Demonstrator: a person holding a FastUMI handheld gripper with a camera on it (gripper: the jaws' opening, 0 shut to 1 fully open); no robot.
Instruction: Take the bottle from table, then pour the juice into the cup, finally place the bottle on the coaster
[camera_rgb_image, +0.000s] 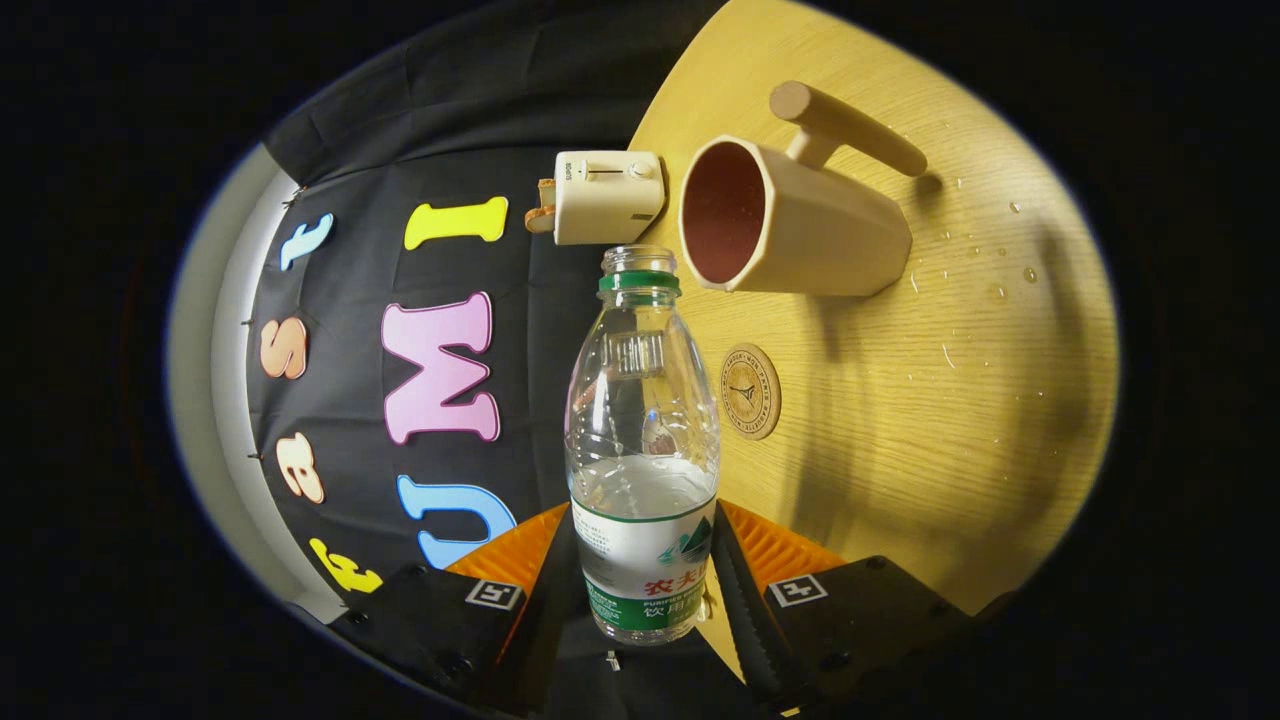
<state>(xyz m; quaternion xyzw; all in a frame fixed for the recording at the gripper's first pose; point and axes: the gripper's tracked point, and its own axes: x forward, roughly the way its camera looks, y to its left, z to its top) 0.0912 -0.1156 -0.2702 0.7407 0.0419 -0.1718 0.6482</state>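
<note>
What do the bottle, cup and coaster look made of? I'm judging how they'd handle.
Bottle: clear thin plastic, glossy, see-through, held between the fingers of the hand-held gripper. Cup: matte beige body, maybe ceramic or plastic; its handle looks like wood. Coaster: round, tan, seemingly wood or cork with engraved marks.

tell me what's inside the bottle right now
The bottle, gripped by the claw, has no cap and holds clear liquid up to about the label's top edge. The label hides how much is below it.

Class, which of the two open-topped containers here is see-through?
The bottle, clamped between the gripper fingers, is clear plastic; the cup beyond it is opaque beige.
</note>
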